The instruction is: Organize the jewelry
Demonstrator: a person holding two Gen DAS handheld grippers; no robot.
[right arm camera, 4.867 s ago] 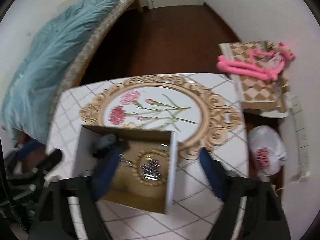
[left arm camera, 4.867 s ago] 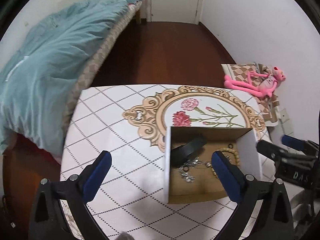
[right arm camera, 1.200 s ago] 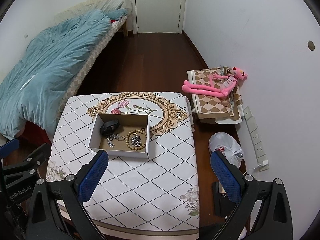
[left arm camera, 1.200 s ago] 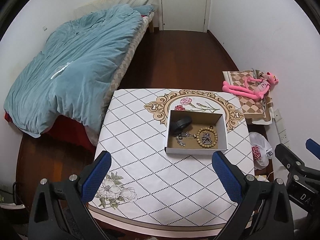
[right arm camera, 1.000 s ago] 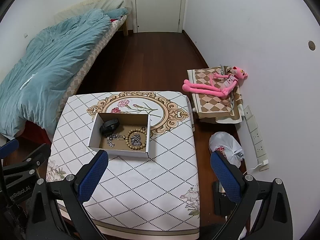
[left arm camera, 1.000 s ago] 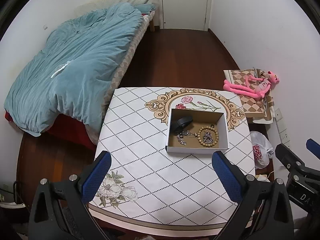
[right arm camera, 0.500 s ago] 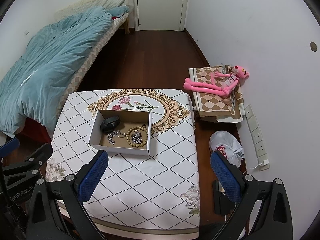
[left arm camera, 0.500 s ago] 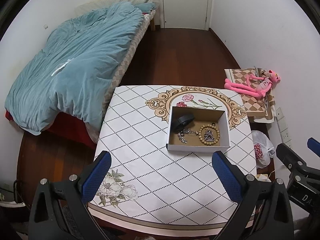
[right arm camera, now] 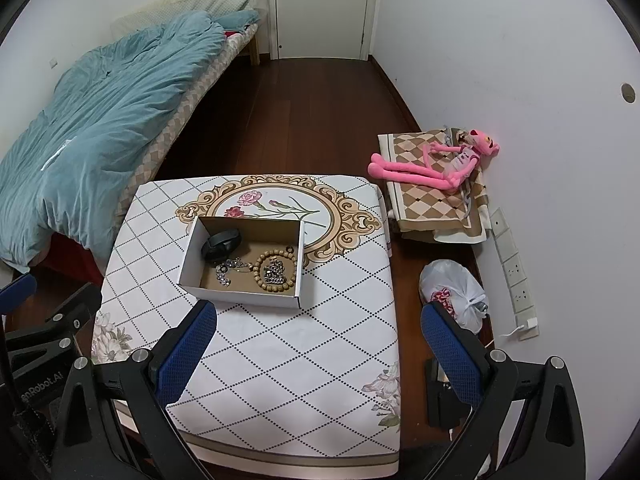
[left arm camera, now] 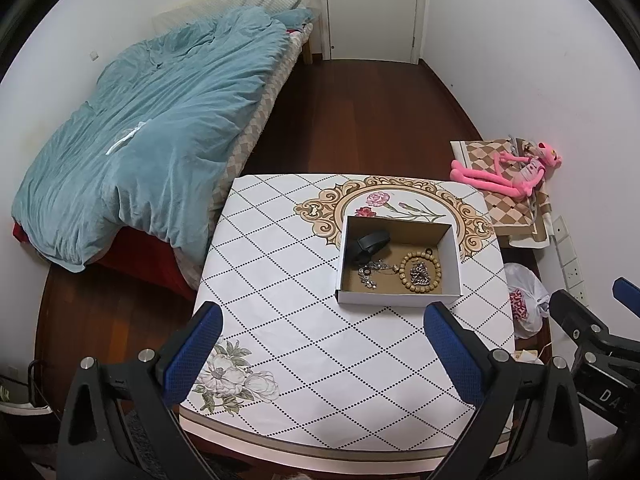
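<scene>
An open white cardboard box [left arm camera: 398, 296] [right arm camera: 240, 295] sits on the patterned table [left arm camera: 288, 280] [right arm camera: 320, 320]. Inside lie a black band [left arm camera: 370, 240] [right arm camera: 222, 242], a wooden bead bracelet [left arm camera: 404, 276] [right arm camera: 260, 276], a silver chain [left arm camera: 420, 272] [right arm camera: 274, 270] inside the bracelet and a metal chain [left arm camera: 370, 270] [right arm camera: 226, 268]. My left gripper [left arm camera: 320, 356] is open and empty, high above the table's near side. My right gripper [right arm camera: 318, 354] is open and empty, also well back from the box.
A bed with a blue quilt [left arm camera: 152, 128] stands left of the table. A pink plush toy [left arm camera: 508, 172] [right arm camera: 432, 164] lies on a checked mat by the right wall. A white plastic bag [right arm camera: 452, 292] sits on the floor at the right. A door [left arm camera: 372, 8] is at the far end.
Both grippers have drawn far back and up from the box since 4.9 s ago. In the last second the view has shifted only slightly. The jewelry stays in the box.
</scene>
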